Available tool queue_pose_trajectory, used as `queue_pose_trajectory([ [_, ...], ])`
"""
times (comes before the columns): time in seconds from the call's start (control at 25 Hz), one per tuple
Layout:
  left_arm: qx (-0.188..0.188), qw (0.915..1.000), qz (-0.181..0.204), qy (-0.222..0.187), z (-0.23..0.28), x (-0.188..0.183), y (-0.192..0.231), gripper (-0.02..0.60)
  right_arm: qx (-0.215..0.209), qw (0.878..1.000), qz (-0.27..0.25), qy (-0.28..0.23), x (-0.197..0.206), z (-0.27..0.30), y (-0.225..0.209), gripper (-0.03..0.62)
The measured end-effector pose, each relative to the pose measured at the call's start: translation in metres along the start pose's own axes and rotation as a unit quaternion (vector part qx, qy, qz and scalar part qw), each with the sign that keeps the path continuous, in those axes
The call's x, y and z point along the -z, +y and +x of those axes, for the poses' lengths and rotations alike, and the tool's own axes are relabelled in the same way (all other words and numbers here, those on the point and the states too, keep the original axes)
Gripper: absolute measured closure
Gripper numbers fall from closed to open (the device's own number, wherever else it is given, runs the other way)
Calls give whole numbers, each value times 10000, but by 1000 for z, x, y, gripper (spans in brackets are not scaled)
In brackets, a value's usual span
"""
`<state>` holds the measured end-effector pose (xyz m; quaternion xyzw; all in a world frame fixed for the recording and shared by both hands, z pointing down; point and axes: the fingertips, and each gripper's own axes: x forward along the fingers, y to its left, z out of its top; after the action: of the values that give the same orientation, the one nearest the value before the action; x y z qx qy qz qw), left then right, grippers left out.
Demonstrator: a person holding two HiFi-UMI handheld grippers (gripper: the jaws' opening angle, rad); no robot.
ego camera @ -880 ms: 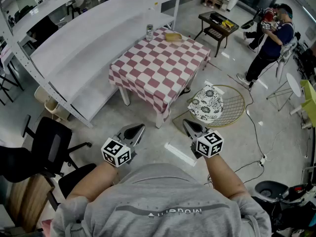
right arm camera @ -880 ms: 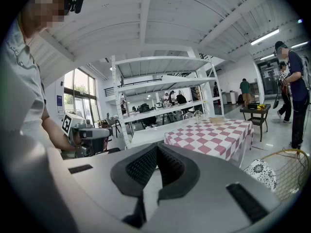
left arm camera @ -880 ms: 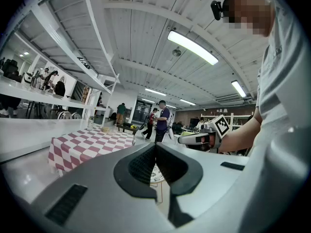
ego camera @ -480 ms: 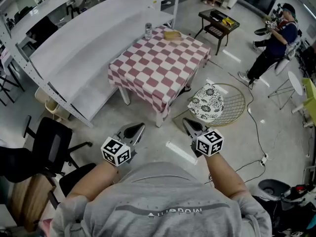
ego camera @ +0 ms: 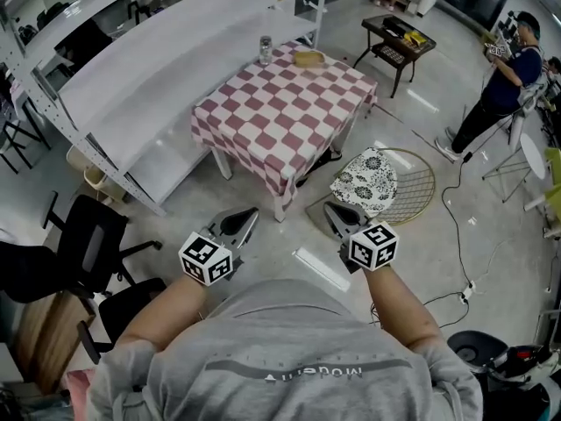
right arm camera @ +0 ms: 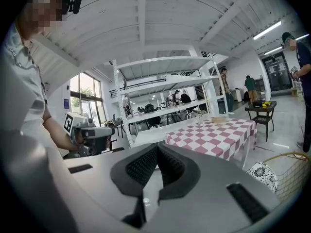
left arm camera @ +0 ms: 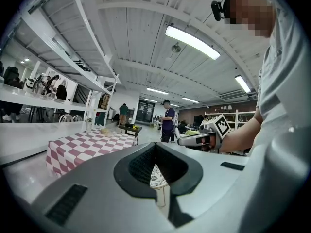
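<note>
I hold both grippers out in front of my chest, over the grey floor. The left gripper point(ego camera: 248, 212) is shut with nothing in it, its tips meeting in the left gripper view point(left arm camera: 155, 145). The right gripper point(ego camera: 330, 207) is shut and empty too, jaws closed together in the right gripper view point(right arm camera: 157, 146). Both point toward a table with a red-and-white checked cloth point(ego camera: 280, 112), some way ahead and touching neither. A glass jar point(ego camera: 266, 49) and a tan flat item point(ego camera: 308, 58) stand at the table's far end. Each gripper shows in the other's view.
A round wire basket point(ego camera: 416, 187) with a patterned cushion point(ego camera: 366, 179) lies just ahead of the right gripper. A long white shelf rack point(ego camera: 131, 86) runs along the left. A black office chair point(ego camera: 83, 248) is at my left, a small black table point(ego camera: 399, 38) and a standing person point(ego camera: 507, 77) far right.
The view has shifted slightly, so the table and basket sit a little nearer. The standing person has drifted right. Both grippers stay shut and in the same pose.
</note>
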<state>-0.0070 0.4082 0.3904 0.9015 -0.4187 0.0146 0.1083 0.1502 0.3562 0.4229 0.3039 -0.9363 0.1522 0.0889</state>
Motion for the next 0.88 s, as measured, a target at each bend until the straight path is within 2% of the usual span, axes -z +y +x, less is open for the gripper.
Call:
queue_pose_trajectory([
  [0.32,-199,9998,-8,-92,36,1,-32,568,-330,9992,-237,57,-1,-26,-25,569],
  [0.52,-207,9998,9,-56,56,2,-44,568,-391,9991,-153,41,3,-34,-47,569],
  [0.88,-192,9998,-95,29,74,11,-16,568,-357,9993,-36,55,7,-15,-67,569],
])
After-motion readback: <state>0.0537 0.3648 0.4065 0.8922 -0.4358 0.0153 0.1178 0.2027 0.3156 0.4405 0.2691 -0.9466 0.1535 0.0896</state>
